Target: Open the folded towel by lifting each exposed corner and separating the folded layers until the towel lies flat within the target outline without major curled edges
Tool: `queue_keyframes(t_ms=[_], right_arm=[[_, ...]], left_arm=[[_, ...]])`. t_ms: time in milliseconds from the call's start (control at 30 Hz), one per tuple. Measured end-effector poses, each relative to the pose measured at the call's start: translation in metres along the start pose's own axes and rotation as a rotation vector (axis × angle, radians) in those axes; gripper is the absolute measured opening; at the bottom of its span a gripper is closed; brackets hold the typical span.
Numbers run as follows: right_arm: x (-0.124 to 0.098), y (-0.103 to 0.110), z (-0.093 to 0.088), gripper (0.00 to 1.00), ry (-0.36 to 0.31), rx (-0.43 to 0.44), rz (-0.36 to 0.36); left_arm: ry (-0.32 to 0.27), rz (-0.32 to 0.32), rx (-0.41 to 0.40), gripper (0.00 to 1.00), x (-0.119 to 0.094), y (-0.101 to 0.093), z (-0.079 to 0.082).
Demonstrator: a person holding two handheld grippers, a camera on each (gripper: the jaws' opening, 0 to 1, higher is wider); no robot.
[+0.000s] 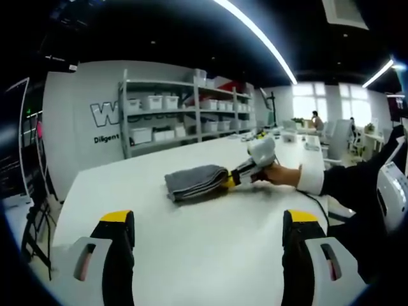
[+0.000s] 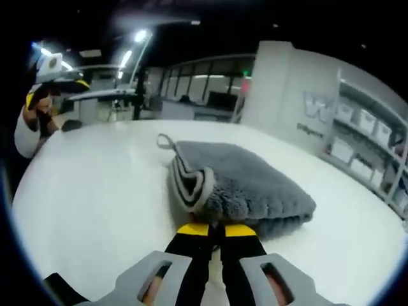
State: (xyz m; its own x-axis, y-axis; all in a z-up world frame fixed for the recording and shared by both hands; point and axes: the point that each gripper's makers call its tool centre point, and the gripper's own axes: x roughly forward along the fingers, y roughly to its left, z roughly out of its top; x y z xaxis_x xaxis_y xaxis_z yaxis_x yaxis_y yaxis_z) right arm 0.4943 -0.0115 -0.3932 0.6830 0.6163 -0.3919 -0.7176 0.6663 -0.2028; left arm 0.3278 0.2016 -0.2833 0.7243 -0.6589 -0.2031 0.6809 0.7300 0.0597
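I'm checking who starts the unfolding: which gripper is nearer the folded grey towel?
Right. The right gripper is at the edge of the folded grey plush towel, jaws nearly together; the left gripper hangs open, well back over the white table.

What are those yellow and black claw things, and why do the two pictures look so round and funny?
No robot here: a person holds a grabbing tool in each hand. Each tool carries a small wide-angle camera, which bends the picture round.

The left gripper view looks out over the left gripper, its jaws spread wide apart, holding nothing. Farther off you see the person's hand working the other tool at a folded grey towel on a white table.

The right gripper view rides on that other tool, the right gripper. Its jaws are nearly together at the towel's near edge. Whether they actually pinch the cloth, I cannot tell.
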Motion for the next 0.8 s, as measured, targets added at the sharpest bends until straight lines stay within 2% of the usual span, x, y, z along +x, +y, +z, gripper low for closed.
queue_keyframes(t_ms=[300, 567, 800], right_arm=[[-0.001, 0.013, 0.002, 0.01, -0.008, -0.024, 0.038], [-0.006, 0.016, 0.0, 0.04, 0.005, -0.092, 0.02], [-0.012, 0.016, -0.001, 0.04, 0.016, -0.111, -0.004]], left_arm=[[-0.001, 0.001, 0.0, 0.95, 0.001, -0.001, 0.001], [-0.003, 0.006, 0.0, 0.95, 0.0, 0.0, 0.002], [-0.01, 0.013, -0.001, 0.95, -0.002, 0.0, 0.003]])
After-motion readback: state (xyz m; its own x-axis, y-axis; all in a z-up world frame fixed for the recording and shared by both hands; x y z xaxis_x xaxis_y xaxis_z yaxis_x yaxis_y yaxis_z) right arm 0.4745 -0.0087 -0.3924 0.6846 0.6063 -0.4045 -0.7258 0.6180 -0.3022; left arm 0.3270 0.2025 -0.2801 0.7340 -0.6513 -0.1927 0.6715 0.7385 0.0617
